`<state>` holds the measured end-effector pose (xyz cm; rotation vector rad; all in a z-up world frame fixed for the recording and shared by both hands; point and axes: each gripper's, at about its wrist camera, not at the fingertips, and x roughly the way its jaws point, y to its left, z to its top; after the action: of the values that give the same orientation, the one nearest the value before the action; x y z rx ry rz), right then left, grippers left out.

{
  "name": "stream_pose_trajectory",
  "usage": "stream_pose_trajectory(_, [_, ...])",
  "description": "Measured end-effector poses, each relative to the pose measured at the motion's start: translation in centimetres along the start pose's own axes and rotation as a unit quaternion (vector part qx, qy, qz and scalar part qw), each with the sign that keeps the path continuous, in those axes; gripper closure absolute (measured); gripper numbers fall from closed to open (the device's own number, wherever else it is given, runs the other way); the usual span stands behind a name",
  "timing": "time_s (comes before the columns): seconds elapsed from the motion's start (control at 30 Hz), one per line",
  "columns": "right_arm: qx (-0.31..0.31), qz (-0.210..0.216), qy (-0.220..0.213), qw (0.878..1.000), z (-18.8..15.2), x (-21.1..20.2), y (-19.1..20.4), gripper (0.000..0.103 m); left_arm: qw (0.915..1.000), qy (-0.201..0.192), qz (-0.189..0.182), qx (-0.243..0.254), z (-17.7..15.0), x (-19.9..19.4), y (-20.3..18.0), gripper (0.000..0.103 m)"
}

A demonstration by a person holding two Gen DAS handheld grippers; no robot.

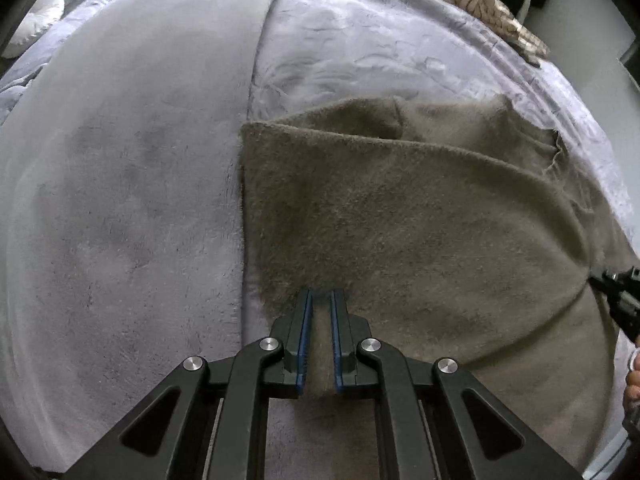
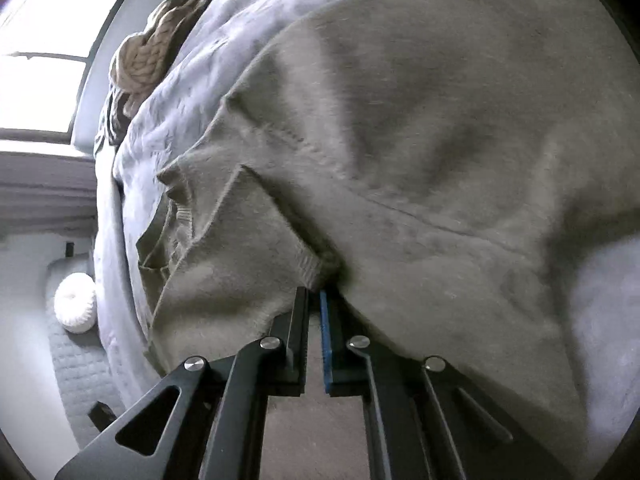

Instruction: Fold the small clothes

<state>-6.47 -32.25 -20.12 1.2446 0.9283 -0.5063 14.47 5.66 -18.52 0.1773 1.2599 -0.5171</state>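
A wide bed covered in a pale lavender plush blanket [image 1: 132, 184] carries everything — a fuzzy grey-brown folded garment [image 1: 420, 220] lies spread on it toward four o'clock, a chunky beige knitted throw [image 1: 484, 0] bunched at one o'clock.

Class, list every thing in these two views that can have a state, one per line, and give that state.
Garment: partly folded, lying on the blanket.
Blanket: spread flat, one edge lapped over.
Left tool: shut on the garment's near edge.
Right tool: shut on a ribbed garment edge.
Knit throw: bunched at the far edge.
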Motion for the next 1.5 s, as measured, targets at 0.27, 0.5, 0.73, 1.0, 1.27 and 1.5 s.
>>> stream_pose_trajectory(0.27, [-0.032, -0.001, 0.015, 0.999, -1.5, -3.1, -1.5, 0.095, 0.9987, 0.002, 0.048, 0.016, 0.0, -1.2, -2.0, 0.093])
stream_pose_trajectory(0.5, [-0.05, -0.006, 0.021, 0.999, -2.9, -4.8, -2.9, 0.084, 0.998, 0.008, 0.062, -0.001, -0.9, -1.9, -5.1, 0.093])
stream_pose_trajectory(0.73, [-0.077, -0.005, 0.011, 0.997, -3.1, -6.0, -2.2, 0.041, 0.9982, 0.013, 0.058, 0.012, -2.1, -2.1, -7.6, 0.093])
stream_pose_trajectory(1.0, [-0.1, -0.014, 0.0, 0.995, -3.0, -7.6, -2.7, 0.027, 0.9952, -0.002, 0.093, 0.03, -2.5, -2.4, -11.1, 0.001])
stream_pose_trajectory(1.27, [-0.116, -0.028, -0.018, 0.993, -2.3, -10.0, -4.0, 0.023, 0.9929, 0.01, 0.114, 0.032, -1.4, -1.0, -14.7, 0.001])
stream_pose_trajectory(1.5, [-0.032, -0.005, -0.071, 0.997, 1.1, -14.8, -10.7, 0.023, 0.9941, 0.02, 0.081, 0.069, -2.4, -1.5, -17.4, 0.001])
